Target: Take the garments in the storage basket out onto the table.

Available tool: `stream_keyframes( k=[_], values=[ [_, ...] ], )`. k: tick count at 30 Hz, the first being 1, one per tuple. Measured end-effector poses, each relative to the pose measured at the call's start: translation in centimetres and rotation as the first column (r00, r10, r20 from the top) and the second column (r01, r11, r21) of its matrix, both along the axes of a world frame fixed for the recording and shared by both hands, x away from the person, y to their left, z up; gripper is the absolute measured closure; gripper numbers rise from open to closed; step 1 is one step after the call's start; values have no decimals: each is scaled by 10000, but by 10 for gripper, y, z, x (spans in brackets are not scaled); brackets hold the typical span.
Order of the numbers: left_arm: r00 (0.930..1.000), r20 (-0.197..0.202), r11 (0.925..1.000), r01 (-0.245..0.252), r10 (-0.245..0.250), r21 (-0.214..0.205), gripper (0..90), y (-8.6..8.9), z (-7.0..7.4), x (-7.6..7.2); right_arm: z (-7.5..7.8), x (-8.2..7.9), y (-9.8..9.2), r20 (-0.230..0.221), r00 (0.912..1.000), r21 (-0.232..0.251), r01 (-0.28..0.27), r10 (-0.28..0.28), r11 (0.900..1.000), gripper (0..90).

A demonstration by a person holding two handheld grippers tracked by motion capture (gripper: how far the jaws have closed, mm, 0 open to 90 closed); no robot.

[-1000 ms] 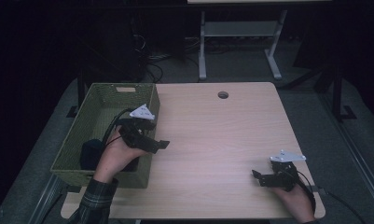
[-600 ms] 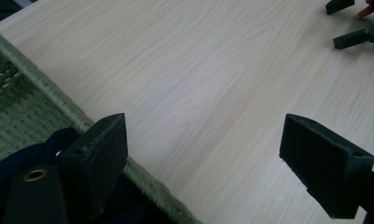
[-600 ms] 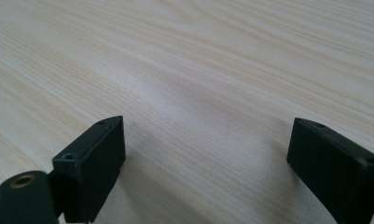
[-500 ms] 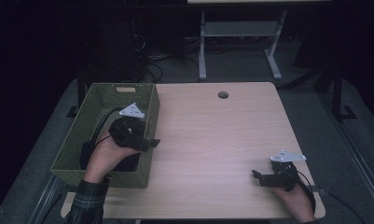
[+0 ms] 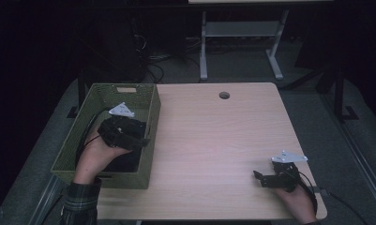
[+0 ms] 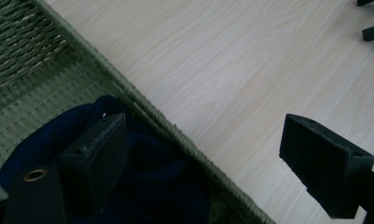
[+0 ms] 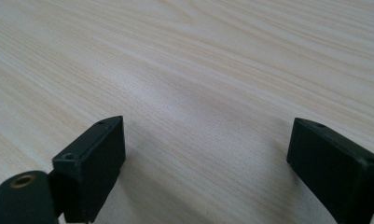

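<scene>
In the high view the left gripper hangs over the near right part of the green woven basket, with a dark blue cloth lying in the basket just beneath and behind it; the right gripper rests low over the table, well apart from the basket. In the left gripper view the jaws stand wide apart (nothing between them), one over the cloth, the other out past the basket rim above bare table. In the right gripper view the jaws gape over plain wood.
</scene>
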State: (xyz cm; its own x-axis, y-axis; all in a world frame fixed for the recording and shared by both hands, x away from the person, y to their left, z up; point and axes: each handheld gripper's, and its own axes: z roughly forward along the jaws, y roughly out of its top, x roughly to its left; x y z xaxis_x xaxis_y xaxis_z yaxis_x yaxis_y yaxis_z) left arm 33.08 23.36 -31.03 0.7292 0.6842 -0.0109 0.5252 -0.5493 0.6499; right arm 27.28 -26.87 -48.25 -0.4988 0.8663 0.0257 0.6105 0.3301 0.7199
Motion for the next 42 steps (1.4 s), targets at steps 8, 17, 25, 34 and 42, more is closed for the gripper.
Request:
stream_keyframes(
  k=[8, 17, 25, 34, 42],
  values=[
    [9996, -146, 9992, -247, 252, 324, 149, 11, -1, -1, 0, 0, 0, -1, 10000, 2, 3, -3, 10000, 110],
    [9985, -315, 9966, -422, 445, 706, 148, 20, -5, -3, 0, 0, 0, -3, 10000, -3, 1, -1, 10000, 110],
    [9979, -338, 9967, -538, 559, 607, 148, 30, -14, -6, 0, 0, 0, -3, 10000, -1, -1, 1, 10000, 110],
    [9980, -360, 9955, -490, 521, 811, 145, 37, -29, -9, 0, 0, 0, 3, 10000, -8, -6, 6, 10000, 110],
    [9978, -529, 9939, -346, 403, 1051, 143, 36, -40, -8, 0, 0, 0, 3, 10000, -6, -4, 4, 10000, 110]
  ],
)
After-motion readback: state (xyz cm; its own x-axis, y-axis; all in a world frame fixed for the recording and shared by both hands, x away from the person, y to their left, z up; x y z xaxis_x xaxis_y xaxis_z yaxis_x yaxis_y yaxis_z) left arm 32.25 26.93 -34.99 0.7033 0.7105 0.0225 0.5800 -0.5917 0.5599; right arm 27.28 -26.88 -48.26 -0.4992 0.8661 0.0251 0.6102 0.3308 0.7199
